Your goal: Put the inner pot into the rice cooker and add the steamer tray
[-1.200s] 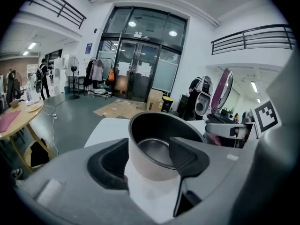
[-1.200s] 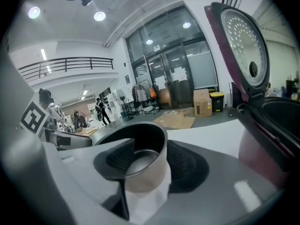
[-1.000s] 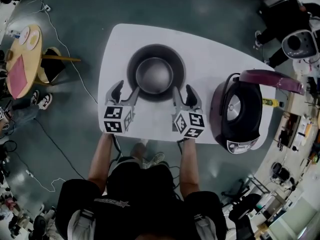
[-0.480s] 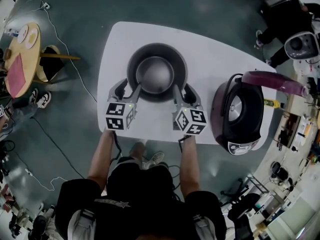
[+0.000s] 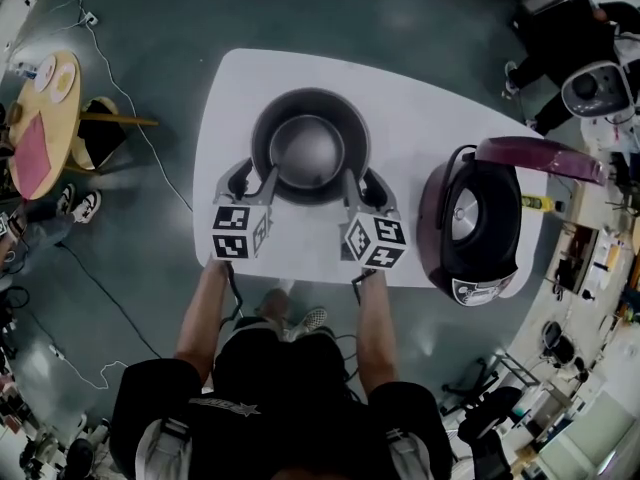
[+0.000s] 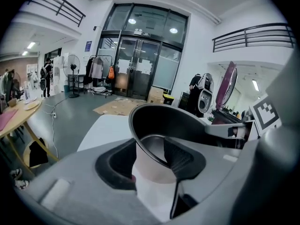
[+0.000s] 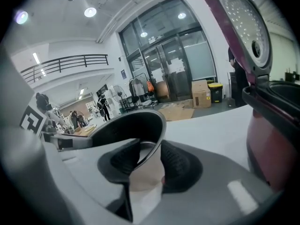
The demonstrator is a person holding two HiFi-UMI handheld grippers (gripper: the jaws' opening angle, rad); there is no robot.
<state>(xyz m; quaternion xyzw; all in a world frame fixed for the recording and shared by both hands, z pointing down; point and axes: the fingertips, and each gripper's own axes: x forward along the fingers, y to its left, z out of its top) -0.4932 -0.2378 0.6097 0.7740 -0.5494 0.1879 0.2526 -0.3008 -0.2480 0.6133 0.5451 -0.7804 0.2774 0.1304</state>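
Pot (image 5: 308,146) sits mid-table (image 5: 430,88), upright, out of the cooker (image 5: 470,223). The cooker stands to its right, apart from it, lid (image 5: 540,156) up.

Left gripper (image 5: 253,176) is at the pot's near-left rim and right gripper (image 5: 364,180) at the near-right rim, both angled down at it from the person's side.

Left gripper: jaws part open and have just been closing. They straddle the pot wall, with the inner pad (image 6: 180,156) inside the bowl against or just beside the wall, and the outer pad (image 6: 119,165) outside. A sliver of gap shows between the outer pad and the wall, so it is not clamped yet.

Right gripper: same setup, mirrored. Its jaws are part open and have also just been closing, with the rim between them. Inner pad (image 7: 124,161) is inside the pot, outer pad (image 7: 176,165) outside, very close to the wall. No firm squeeze is visible, so the wall is only bracketed.

Pot base is flat on the table, not lifted or tilted.
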